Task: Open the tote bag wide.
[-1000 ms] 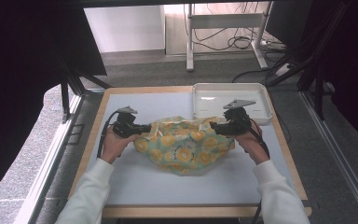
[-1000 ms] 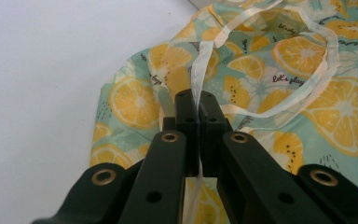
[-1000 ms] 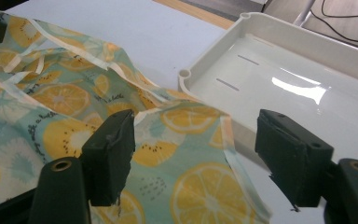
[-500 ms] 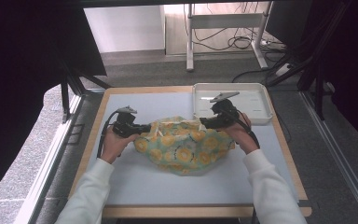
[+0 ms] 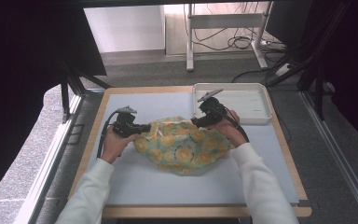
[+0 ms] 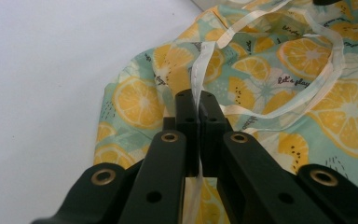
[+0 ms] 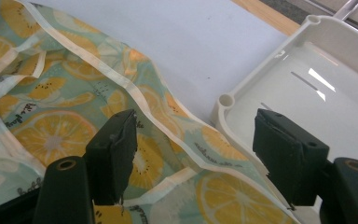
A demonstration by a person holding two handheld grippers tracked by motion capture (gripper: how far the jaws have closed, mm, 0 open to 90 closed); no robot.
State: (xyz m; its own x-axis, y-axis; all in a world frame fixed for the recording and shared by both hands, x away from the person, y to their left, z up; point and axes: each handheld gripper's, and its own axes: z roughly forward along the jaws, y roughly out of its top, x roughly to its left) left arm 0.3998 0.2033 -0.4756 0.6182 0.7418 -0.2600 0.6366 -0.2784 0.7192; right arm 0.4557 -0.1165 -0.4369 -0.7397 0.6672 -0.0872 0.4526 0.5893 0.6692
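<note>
On the counter [image 5: 135, 186], near its middle, a lemon-print cloth [image 5: 182, 147], bunched up, with the long axis running across from one hand to the other. At its left end, the left gripper [image 6: 197, 100]: fingers pressed together, pinching a pale strap [image 6: 199, 65] of the cloth, no gap between them. At the far right end, the right gripper [image 7: 196, 140]: fingers spread wide, having just closed a little, with nothing pressed between. Below them, the pale hem [image 7: 154, 119] of the cloth, running slantwise across the gap, apart from both pads. Just beside the right-hand finger, the rim of a white tray [image 7: 223, 105], touching or almost touching the cloth edge; hard to tell which. Probably the next step: taking this hem. For that, lowering the right fingers onto the edge directly beneath, turned so as to cross the hem, and keeping clear of the tray rim. Right hand clearly the nearer one here; left hand already busy with the strap.
</note>
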